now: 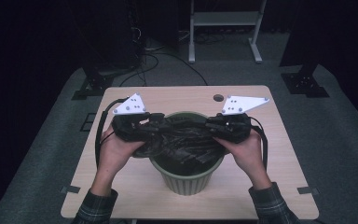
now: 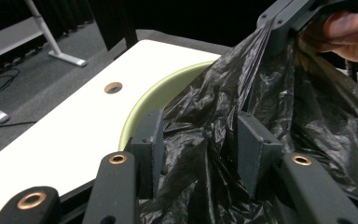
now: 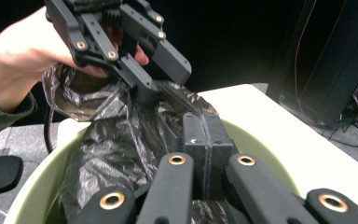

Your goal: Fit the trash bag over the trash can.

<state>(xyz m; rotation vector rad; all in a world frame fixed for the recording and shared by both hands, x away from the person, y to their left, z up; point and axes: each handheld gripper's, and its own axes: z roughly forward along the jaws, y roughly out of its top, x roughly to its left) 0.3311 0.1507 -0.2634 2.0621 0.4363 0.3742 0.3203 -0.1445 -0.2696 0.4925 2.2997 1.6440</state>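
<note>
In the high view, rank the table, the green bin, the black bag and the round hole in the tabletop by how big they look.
1. table
2. green bin
3. black bag, though part of it hangs inside the bin, so its full spread is unclear
4. round hole

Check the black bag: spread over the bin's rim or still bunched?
Bunched. The black bag hangs crumpled between both tools above the green bin, whose rim shows bare.

Over the green bin (image 1: 186, 179), the left gripper (image 1: 156, 122) and right gripper (image 1: 210, 125) stretch a black bag (image 1: 184, 140).
</note>
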